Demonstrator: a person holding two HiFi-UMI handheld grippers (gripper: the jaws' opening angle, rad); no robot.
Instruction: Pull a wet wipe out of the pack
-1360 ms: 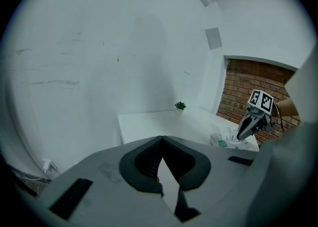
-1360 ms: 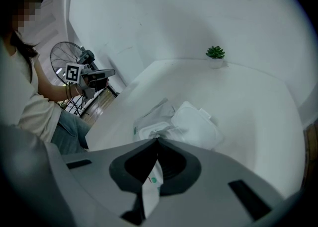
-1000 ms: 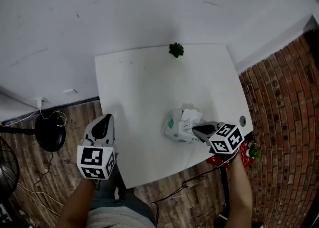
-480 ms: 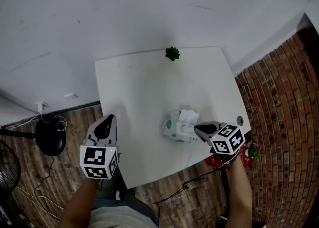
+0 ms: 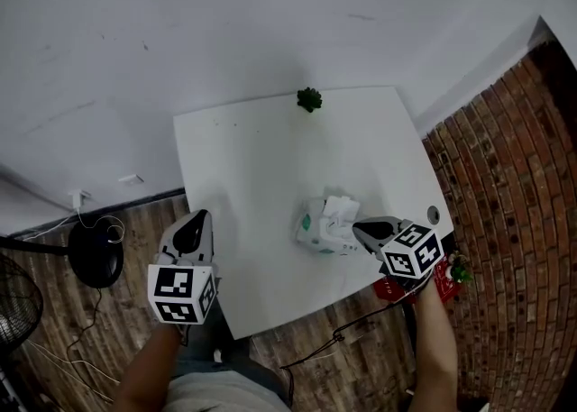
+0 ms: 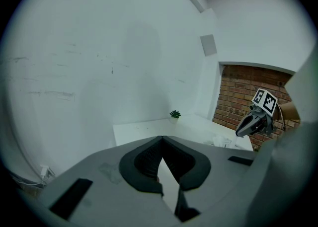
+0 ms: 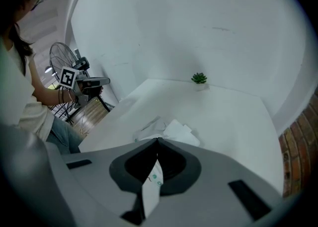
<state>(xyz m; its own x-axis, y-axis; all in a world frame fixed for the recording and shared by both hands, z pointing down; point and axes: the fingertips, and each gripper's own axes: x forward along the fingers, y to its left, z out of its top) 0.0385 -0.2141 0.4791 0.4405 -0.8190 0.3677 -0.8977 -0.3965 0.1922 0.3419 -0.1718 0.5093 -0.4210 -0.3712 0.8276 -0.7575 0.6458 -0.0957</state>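
Hardly anything has moved in the last second: both grippers sit about where they were, and only the head view has slid a little, so the table lies slightly lower in it.

A white wet wipe [image 5: 341, 210] [image 7: 176, 130] stands crumpled out of the top of the pack [image 5: 314, 228] [image 7: 146, 130]. Its lower part is still inside the opening. The pack lies flat on the white table [image 5: 252, 167], toward the near right corner, with a green mark at its left end.

The right gripper [image 5: 356, 224] [image 7: 158, 141] [image 6: 237, 133] comes in from the right, its tips against the wipe's right edge. Its jaws are pressed together at the tips, and printed pack surface shows through the slit lower down. No view settles whether any of the wipe is caught between them.

The left gripper [image 5: 196, 217] [image 6: 161, 137] [image 7: 107, 80] hangs at the table's left edge, well apart from the pack. Its jaws are likewise closed, with nothing between them.

At the table's far edge stands a small green plant [image 5: 309, 100] [image 6: 174, 114] [image 7: 199, 78] in a white pot.

Beyond the right edge runs a brick wall [image 5: 505, 185]. A small red object [image 5: 448, 277], too small to make out, lies below the right gripper's cube. To the left, on the wooden floor [image 5: 90, 338], are a round black base [image 5: 95, 252] and a fan [image 5: 13, 306] [image 7: 59, 54].
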